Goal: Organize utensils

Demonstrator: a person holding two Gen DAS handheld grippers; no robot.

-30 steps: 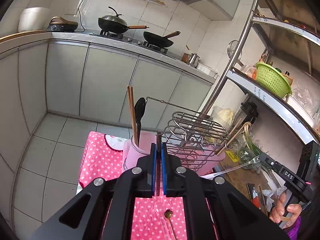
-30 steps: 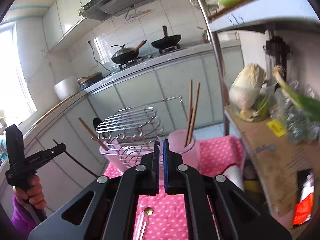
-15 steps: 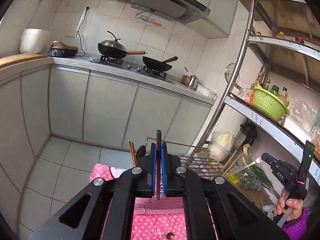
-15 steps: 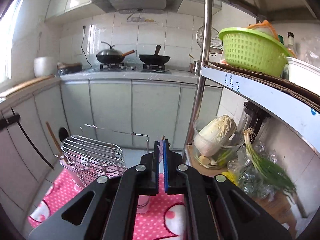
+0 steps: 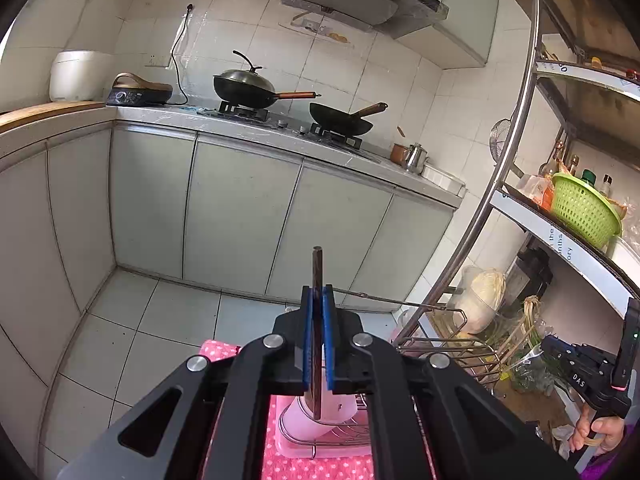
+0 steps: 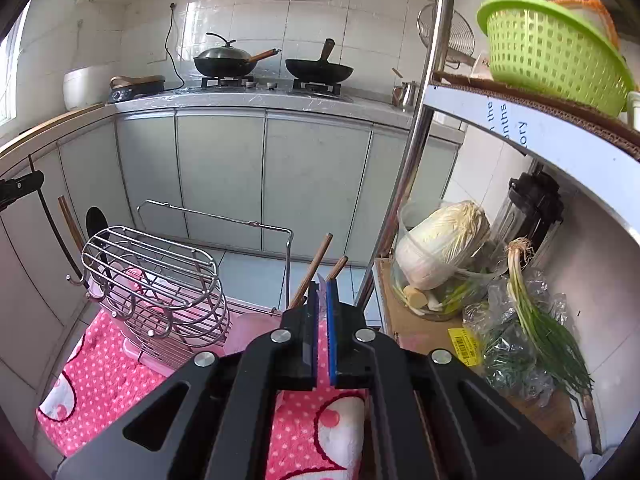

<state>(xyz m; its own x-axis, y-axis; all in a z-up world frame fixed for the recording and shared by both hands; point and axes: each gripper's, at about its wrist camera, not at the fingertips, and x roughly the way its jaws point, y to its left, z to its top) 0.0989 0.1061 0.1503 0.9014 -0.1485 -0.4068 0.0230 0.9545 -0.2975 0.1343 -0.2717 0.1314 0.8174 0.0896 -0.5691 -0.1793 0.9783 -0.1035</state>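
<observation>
Left gripper (image 5: 317, 312): its blue pads are clenching on 1 dark chopstick (image 5: 317, 280), which is standing upright between them, its squared tip rising above the fingertips and its lower end showing over the pink cup (image 5: 320, 412) below.
Change, left view: 1 s ago the gripper was looking down on the cup and wire rack; it has been lifting since, so the cabinets, stove and hood are now filling the view and the cup is sitting low, under the gripper.
Right gripper (image 6: 322, 304): its pads are nearly closed, with a thin pale sliver showing at the tips; what it is, I cannot tell.
Change, right view: 0.5 s ago the camera was pointing higher; it is now tilting down onto the pink dotted cloth (image 6: 100, 376).
Wire rack (image 6: 160, 280): lying tipped at the cloth's left edge, on a pink tray.
2 wooden chopsticks (image 6: 316, 270): leaning out of a pink cup (image 6: 252, 330) just behind the right gripper.
Right hand (image 5: 600, 436): showing at the left view's lower right edge, holding its gripper's handle.
</observation>
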